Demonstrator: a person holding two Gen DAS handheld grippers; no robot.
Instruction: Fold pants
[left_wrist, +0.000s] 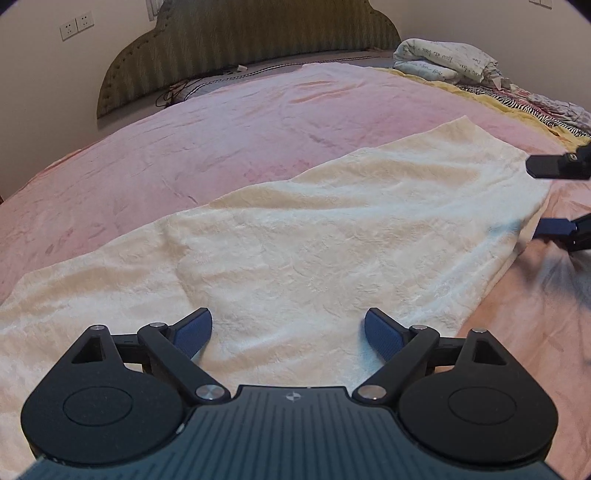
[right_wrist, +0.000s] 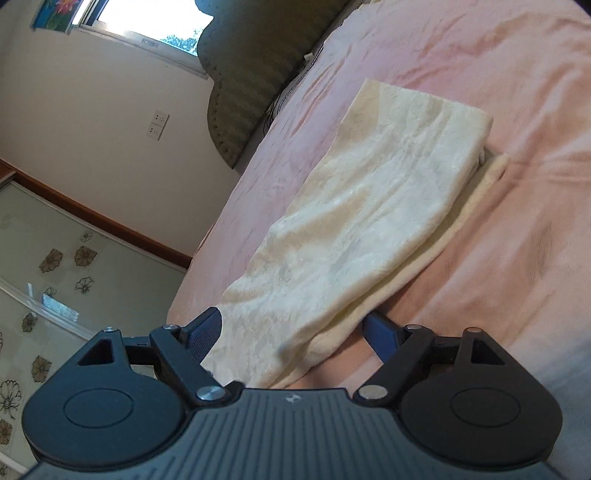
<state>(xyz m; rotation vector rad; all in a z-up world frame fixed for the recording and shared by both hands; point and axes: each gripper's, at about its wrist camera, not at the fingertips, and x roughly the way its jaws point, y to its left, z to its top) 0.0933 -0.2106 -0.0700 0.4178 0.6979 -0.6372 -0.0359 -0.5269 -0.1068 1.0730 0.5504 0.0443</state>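
Note:
Cream fleece pants (left_wrist: 295, 229) lie lengthwise on the pink bedspread (left_wrist: 221, 129), one leg folded over the other. In the right wrist view the lower leg (right_wrist: 491, 173) sticks out past the upper one at the far end. My left gripper (left_wrist: 288, 328) hovers open over the near part of the pants, with nothing pinched. My right gripper (right_wrist: 291, 328) is rolled sideways and open. The near end of the pants (right_wrist: 332, 229) lies between its blue pads, which stand apart from the cloth on one side. The left wrist view shows the right gripper (left_wrist: 543, 195) at the pants' right end.
A green padded headboard (left_wrist: 240, 44) stands at the far end, with cables (left_wrist: 177, 92) at its foot. Folded bedding (left_wrist: 443, 59) is piled at the far right corner. A window (right_wrist: 147, 22) and a flowered wardrobe door (right_wrist: 55, 277) lie beyond the bed's edge.

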